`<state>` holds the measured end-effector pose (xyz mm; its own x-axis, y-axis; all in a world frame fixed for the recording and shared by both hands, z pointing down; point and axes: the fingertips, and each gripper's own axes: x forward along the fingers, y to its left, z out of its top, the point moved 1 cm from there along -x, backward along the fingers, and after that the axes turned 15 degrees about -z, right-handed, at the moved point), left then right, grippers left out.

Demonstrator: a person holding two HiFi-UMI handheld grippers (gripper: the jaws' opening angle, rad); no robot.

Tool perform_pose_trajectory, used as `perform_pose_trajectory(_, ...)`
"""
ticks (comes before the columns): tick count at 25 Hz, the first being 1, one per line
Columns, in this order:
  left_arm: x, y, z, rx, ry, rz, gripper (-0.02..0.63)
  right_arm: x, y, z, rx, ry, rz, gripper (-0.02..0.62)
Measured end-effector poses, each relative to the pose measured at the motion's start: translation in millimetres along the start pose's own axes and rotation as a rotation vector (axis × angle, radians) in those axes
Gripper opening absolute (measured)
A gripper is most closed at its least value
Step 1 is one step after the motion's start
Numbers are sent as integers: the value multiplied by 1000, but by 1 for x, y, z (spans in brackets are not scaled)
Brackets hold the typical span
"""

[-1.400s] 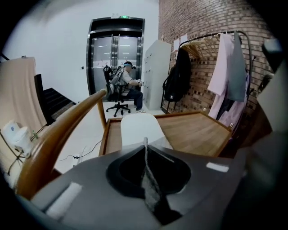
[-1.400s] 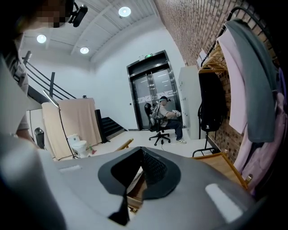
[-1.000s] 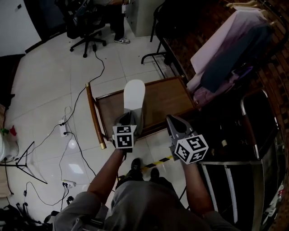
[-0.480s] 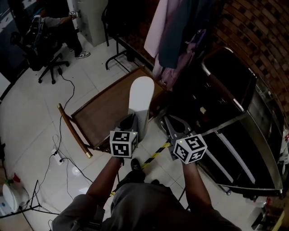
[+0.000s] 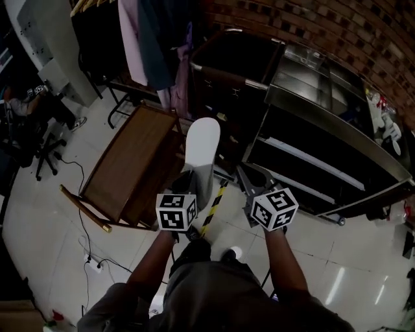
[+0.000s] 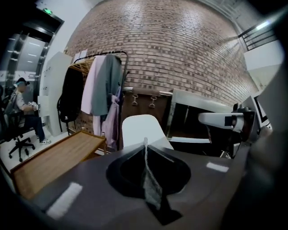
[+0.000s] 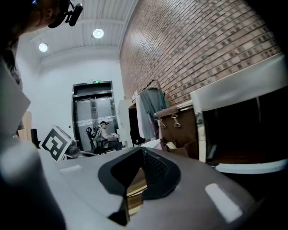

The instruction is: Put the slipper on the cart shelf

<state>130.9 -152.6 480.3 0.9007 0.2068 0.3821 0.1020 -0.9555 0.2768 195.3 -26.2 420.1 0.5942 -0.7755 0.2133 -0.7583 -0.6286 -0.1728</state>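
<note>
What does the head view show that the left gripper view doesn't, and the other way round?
Only the head view: the striped floor tape, the person's left forearm, and the left tool seen from above, shut on the near end of the slipper. Only the left gripper view: the green sign high up at the left. Both: the white slipper, the wooden tray, the hanging clothes and the brick wall.

Head view looks steeply down over left gripper (image 5: 189,176) and right gripper (image 5: 248,176); gripper views ride close behind their jaws, facing forward; all share brick wall (image 5: 311,26), hanging clothes (image 5: 152,45)
</note>
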Motion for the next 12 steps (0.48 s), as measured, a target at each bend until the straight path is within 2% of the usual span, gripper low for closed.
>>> perform_pose_trajectory(6, 47, -114, -28, 58, 78, -175, 20, -99, -78, -12, 52, -26, -177, 0)
perform_pose_trajectory(12, 99, -204, -40, 109, 134, -330, 20, -184, -148, -19, 83, -55, -359, 0)
